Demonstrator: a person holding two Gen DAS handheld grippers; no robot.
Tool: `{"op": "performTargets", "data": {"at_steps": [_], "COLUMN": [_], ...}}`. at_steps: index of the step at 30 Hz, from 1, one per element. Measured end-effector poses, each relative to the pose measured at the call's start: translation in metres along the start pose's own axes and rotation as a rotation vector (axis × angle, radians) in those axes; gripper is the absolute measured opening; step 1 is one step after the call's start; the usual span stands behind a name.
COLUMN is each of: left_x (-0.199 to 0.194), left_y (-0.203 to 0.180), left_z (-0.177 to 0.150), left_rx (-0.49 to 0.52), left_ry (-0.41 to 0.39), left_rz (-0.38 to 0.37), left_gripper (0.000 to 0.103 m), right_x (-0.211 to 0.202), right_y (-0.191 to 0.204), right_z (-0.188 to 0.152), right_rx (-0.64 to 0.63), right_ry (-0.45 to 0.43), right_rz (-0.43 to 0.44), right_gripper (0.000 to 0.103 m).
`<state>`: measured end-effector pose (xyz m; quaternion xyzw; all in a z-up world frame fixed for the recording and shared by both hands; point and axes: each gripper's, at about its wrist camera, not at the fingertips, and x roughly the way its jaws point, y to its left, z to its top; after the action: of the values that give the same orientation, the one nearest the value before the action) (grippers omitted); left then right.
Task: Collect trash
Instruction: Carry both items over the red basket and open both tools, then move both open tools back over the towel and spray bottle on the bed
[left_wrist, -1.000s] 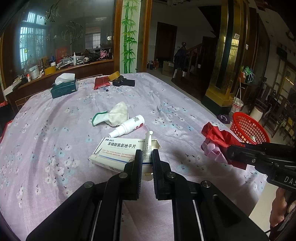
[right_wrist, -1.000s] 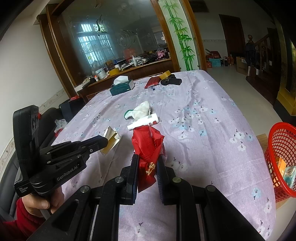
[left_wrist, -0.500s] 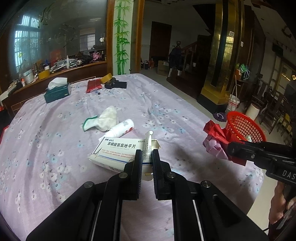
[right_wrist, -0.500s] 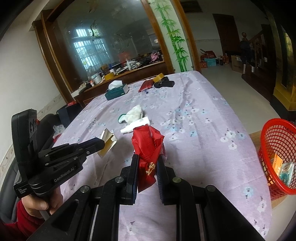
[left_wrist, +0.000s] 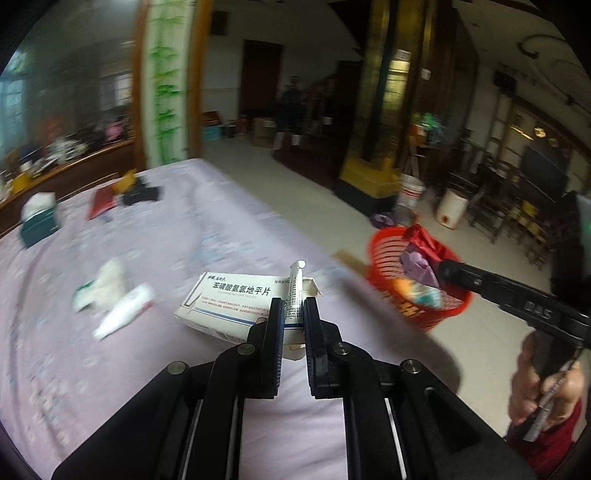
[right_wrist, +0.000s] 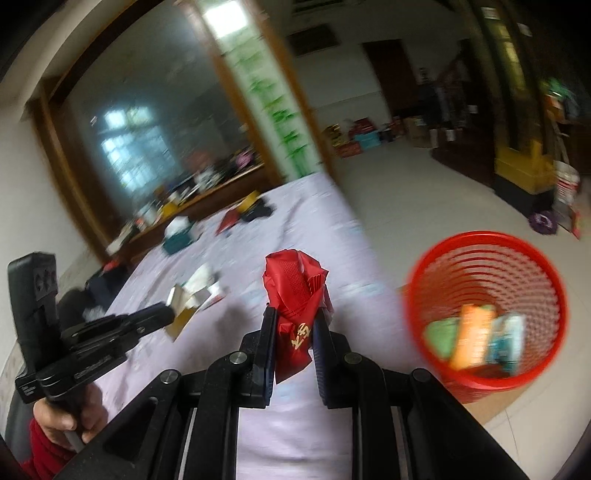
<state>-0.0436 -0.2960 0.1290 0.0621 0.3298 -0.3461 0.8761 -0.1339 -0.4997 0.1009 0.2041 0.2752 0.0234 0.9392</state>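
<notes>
My left gripper (left_wrist: 293, 308) is shut on a white medicine box (left_wrist: 232, 301) with a small white tube (left_wrist: 295, 291), held above the purple flowered tablecloth (left_wrist: 177, 236). My right gripper (right_wrist: 294, 317) is shut on a crumpled red wrapper (right_wrist: 295, 291). In the left wrist view the right gripper (left_wrist: 437, 271) holds that wrapper (left_wrist: 421, 251) at the red mesh basket (left_wrist: 391, 280). The basket (right_wrist: 487, 266) stands on the floor off the table's right edge, with several packets inside.
On the cloth lie a crumpled tissue (left_wrist: 105, 278), a white spray bottle (left_wrist: 125, 312), a teal tissue box (left_wrist: 37, 221), a red pouch (left_wrist: 101, 203) and a black item (left_wrist: 142, 194). White buckets (left_wrist: 454, 208) stand by a gold pillar base.
Both grippers have swung right toward the basket with their loads. The red wrapper, earlier over the table, is now at the basket. The views are motion-blurred.
</notes>
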Motion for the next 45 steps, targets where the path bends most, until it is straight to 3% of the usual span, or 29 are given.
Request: {"op": "performTargets", "data": {"at_steps": [9, 15, 17, 19, 20, 24, 27, 35, 41, 45], "left_x": [0.065, 0.123, 0.137, 0.145, 0.144, 0.134, 0.123, 0.075, 0.039, 0.018], "left_y": [-0.093, -0.134, -0.136, -0.134, -0.132, -0.121, -0.109, -0.055, 0.017, 0.084], "left_z": [0.042, 0.057, 0.058, 0.059, 0.057, 0.051, 0.047, 0.033, 0.024, 0.019], "left_rx": [0.074, 0.071, 0.052, 0.038, 0.031, 0.031, 0.008, -0.047, -0.127, -0.204], "left_ry": [0.045, 0.094, 0.102, 0.122, 0.106, 0.093, 0.089, 0.046, 0.026, 0.037], "left_rz": [-0.237, -0.309, -0.309, -0.289, -0.273, -0.250, -0.214, -0.116, -0.004, 0.099], "left_gripper": [0.010, 0.010, 0.016, 0.055, 0.059, 0.059, 0.060, 0.065, 0.066, 0.067], "right_x": [-0.044, -0.044, -0.039, -0.029, -0.027, -0.036, -0.040, -0.034, -0.017, -0.002], "right_y": [-0.099, -0.142, -0.154, -0.166, -0.171, -0.171, -0.162, -0.106, -0.050, -0.014], "right_z": [0.018, 0.029, 0.032, 0.035, 0.034, 0.030, 0.026, 0.024, 0.022, 0.016], "right_rx": [0.157, 0.215, 0.223, 0.244, 0.257, 0.233, 0.228, 0.138, 0.056, -0.005], "right_ry": [-0.082, -0.076, -0.065, -0.040, -0.030, -0.065, -0.069, -0.038, -0.002, 0.036], "right_rz": [-0.161, -0.199, -0.207, -0.218, -0.210, -0.224, -0.186, -0.115, -0.036, 0.003], "right_gripper": [0.020, 0.021, 0.022, 0.033, 0.049, 0.052, 0.052, 0.055, 0.063, 0.063]}}
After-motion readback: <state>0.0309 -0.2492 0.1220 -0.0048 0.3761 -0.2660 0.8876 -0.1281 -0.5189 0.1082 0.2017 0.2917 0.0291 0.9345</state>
